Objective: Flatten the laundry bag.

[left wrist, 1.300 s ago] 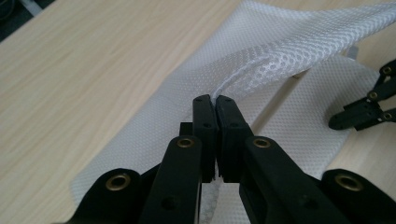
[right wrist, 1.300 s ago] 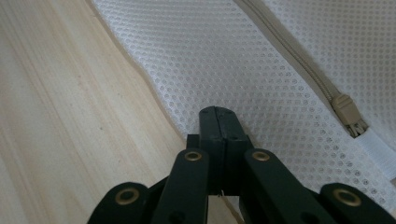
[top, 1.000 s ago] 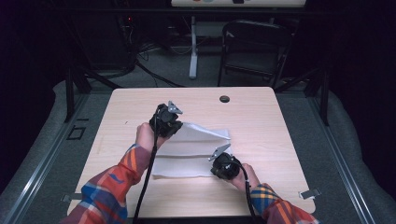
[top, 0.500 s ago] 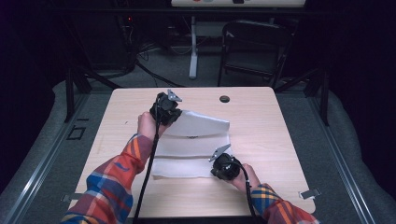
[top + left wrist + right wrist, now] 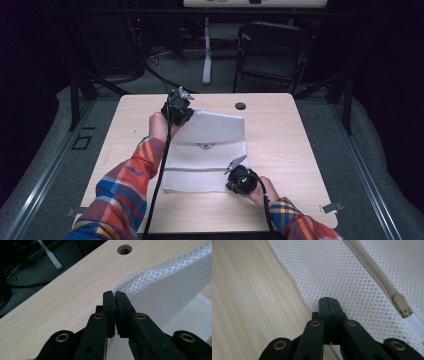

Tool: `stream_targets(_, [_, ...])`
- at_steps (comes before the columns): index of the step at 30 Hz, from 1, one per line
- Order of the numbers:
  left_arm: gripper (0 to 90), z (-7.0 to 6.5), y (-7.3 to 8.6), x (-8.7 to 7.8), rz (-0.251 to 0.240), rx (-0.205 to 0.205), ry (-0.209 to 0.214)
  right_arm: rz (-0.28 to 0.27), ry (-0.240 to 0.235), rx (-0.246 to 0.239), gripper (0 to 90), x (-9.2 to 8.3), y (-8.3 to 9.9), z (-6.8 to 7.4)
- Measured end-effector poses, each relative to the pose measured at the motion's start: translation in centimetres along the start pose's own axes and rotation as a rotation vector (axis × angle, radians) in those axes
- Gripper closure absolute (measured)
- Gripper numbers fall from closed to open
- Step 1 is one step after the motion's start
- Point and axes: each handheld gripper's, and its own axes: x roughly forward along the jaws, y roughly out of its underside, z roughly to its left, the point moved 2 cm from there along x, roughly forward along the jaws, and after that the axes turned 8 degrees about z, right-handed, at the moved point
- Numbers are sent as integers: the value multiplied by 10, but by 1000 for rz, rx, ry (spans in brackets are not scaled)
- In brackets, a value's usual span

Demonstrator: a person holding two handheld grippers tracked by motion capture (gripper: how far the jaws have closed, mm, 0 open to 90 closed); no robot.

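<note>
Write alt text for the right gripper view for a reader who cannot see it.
The right gripper, its two black jaws shut together, pinches the edge of a white mesh laundry bag lying on a light wooden table. A beige zipper runs along the bag, ending in its pull at right.

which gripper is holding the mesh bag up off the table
The left gripper, at the far corner: its jaws pinch the white mesh bag edge raised above the wood. The right gripper clamps the near edge lying flat.

Left hand-held gripper (image 5: 178, 106) reached far forward, jaws clamped, right hand-held gripper (image 5: 240, 178) near, jaws closed
</note>
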Motion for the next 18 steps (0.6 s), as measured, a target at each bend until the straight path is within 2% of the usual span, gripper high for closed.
stream_targets(9, [866,10,-17,18,0,-27,-42,4,-5,-12,900,0,0,-1])
stream_targets(18, [820,16,-31,32,25,-51,-51,3,-4,-12,900,0,0,-2])
